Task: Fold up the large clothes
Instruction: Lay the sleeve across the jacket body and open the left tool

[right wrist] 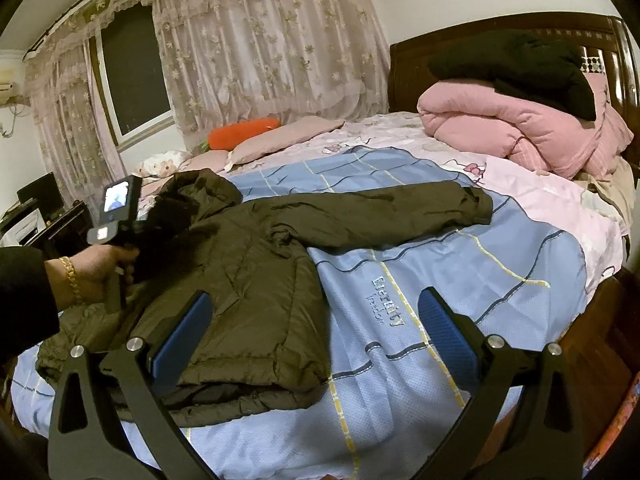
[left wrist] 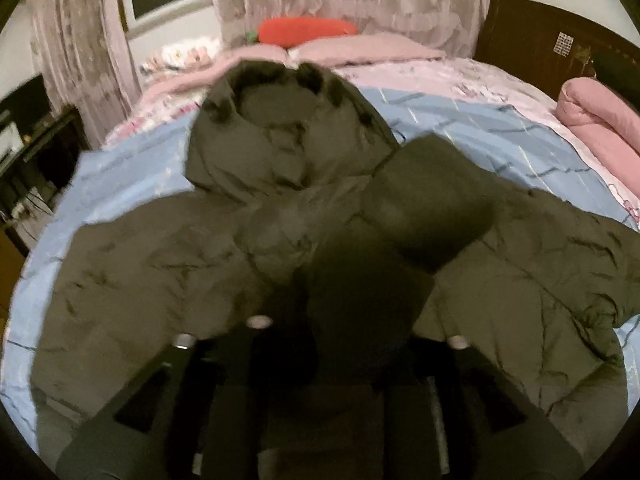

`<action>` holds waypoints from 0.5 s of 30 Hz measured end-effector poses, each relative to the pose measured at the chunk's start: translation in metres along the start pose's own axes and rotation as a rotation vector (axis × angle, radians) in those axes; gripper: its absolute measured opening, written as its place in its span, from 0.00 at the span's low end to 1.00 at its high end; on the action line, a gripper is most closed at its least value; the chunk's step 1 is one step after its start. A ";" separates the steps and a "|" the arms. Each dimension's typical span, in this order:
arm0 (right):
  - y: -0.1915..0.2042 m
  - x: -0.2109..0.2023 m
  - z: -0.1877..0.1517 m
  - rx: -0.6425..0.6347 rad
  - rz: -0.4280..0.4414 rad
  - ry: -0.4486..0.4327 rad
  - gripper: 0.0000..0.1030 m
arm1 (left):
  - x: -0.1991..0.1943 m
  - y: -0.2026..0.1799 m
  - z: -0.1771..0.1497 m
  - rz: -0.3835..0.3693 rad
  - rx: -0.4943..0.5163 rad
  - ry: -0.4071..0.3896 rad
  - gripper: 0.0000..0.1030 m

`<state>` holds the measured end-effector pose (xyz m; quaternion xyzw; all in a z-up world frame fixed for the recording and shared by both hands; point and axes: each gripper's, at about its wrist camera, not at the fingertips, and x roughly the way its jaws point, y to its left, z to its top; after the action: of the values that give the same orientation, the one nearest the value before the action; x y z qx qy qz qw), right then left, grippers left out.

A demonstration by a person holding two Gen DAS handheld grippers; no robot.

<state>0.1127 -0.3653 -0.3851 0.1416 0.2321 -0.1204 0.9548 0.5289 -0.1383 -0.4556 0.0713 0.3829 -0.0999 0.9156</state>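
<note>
A large olive-green hooded padded jacket (right wrist: 256,280) lies on the blue checked sheet (right wrist: 460,280) of the bed, its right sleeve (right wrist: 400,212) stretched out toward the headboard. In the left wrist view the jacket (left wrist: 140,264) fills the frame, hood (left wrist: 280,136) at the far end. My left gripper (left wrist: 356,312) is shut on the jacket's left sleeve cuff (left wrist: 428,208), which is lifted over the jacket's body. In the right wrist view the left gripper (right wrist: 120,216) is held in a hand over the jacket's left side. My right gripper (right wrist: 316,332) is open and empty above the jacket's hem edge.
A pink folded quilt (right wrist: 520,132) with a black garment (right wrist: 520,68) on it lies by the dark wooden headboard (right wrist: 408,72). Pink pillows (right wrist: 288,136) and an orange carrot cushion (right wrist: 244,132) lie by the lace curtains. Dark furniture (left wrist: 36,152) stands left of the bed.
</note>
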 end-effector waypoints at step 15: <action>0.006 -0.004 0.001 -0.006 0.019 -0.019 0.99 | -0.135 -0.032 -0.042 -0.168 -0.041 -0.065 0.98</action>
<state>0.1112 -0.3595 -0.3809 0.1399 0.2221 -0.1121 0.9584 0.3999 -0.1437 -0.3903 0.0170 0.3595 -0.1710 0.9172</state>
